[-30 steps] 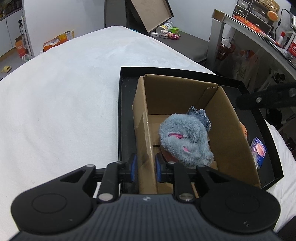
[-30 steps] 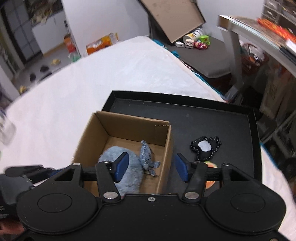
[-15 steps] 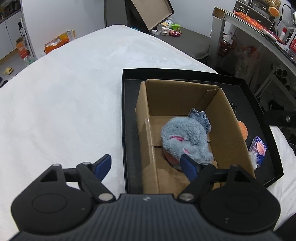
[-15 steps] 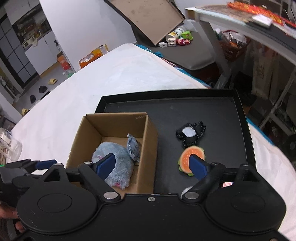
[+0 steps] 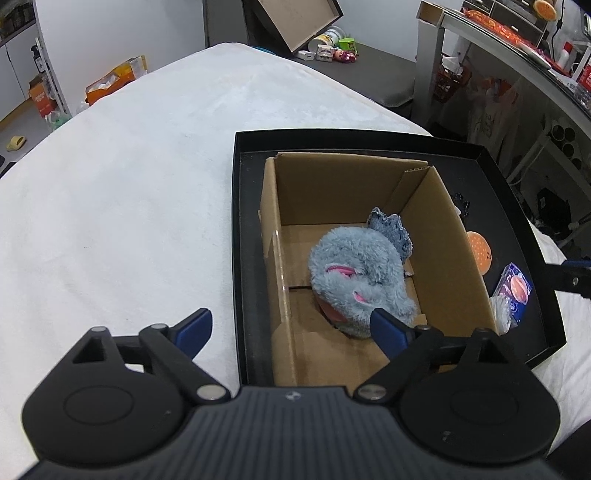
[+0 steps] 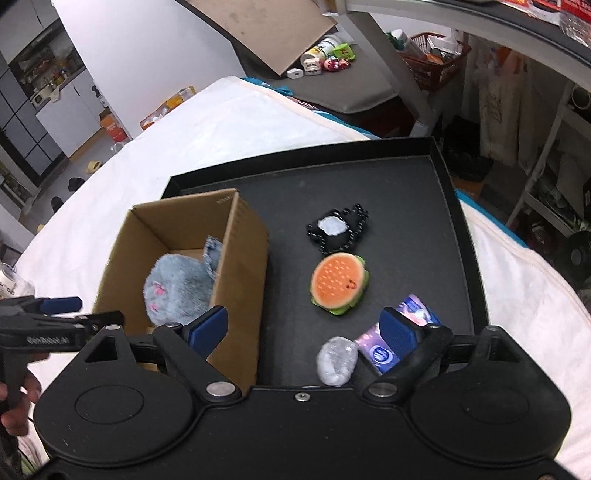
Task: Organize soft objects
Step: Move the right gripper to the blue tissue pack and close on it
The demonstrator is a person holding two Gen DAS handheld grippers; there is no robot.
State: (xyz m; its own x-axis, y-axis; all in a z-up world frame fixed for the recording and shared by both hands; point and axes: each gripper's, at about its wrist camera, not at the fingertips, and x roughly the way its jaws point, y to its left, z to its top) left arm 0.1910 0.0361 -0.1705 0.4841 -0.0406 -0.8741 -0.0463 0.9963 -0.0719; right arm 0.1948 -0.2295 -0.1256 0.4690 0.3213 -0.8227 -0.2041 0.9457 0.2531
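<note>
Pulled back from cardboard box (image 5: 354, 236); left gripper (image 5: 291, 328) spread wide, empty, grey plush (image 5: 354, 277) just ahead; right gripper (image 6: 310, 325) wide over burger plush (image 6: 338, 282).

White bedcover (image 5: 129, 192); leaning cardboard lid (image 6: 266, 29); possibly toys (image 5: 332, 51) beyond.

Cardboard box (image 6: 236, 258) walls block the tray's (image 6: 448, 192) left side. Far tray floor is bare; burger plush (image 6: 338, 284) and tissue packet (image 6: 384, 350) crowd the near right.

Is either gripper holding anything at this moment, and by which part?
Nothing is held. The left gripper and right gripper are both open and empty.
</note>
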